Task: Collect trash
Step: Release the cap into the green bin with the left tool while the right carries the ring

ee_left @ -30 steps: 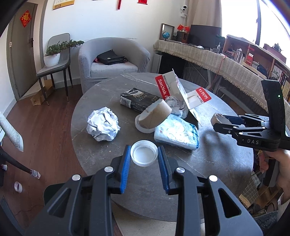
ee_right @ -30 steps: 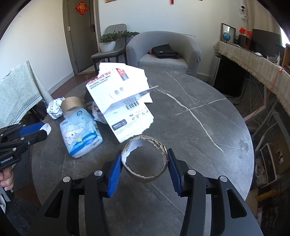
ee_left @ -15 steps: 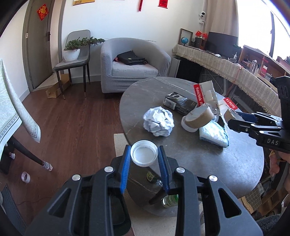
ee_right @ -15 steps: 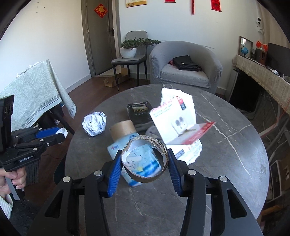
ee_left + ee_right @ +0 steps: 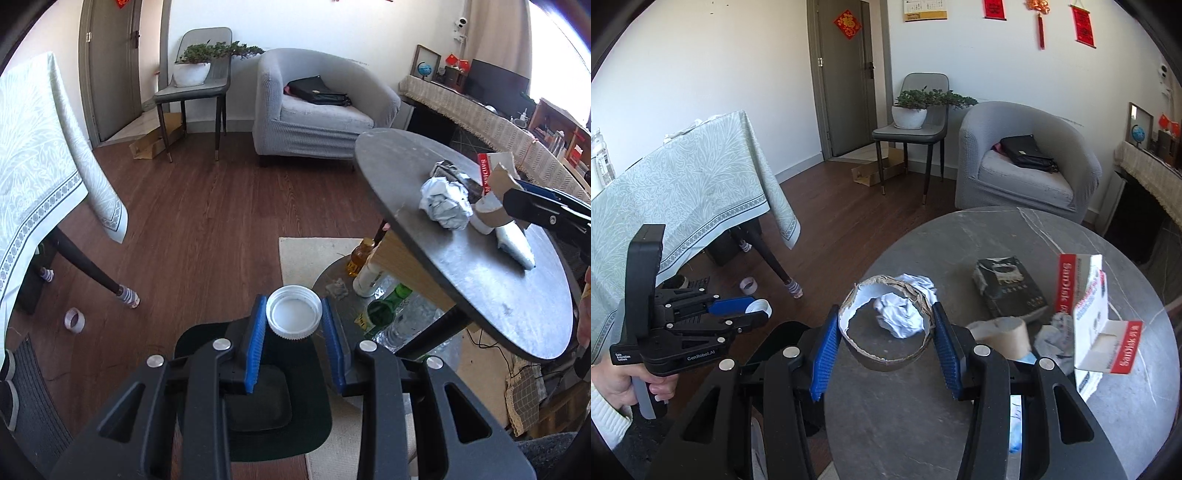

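Left gripper [image 5: 293, 325] clamped on white cap [image 5: 294, 312], right gripper [image 5: 885, 343] on torn tape core [image 5: 886, 325] — both apparently held over dark bin [image 5: 258, 402] for dropping.

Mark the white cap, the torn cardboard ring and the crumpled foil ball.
white cap [image 5: 294, 311], left wrist view, inner face.
torn cardboard ring [image 5: 886, 361], right wrist view, near wall.
crumpled foil ball [image 5: 445, 204], left wrist view, centre.
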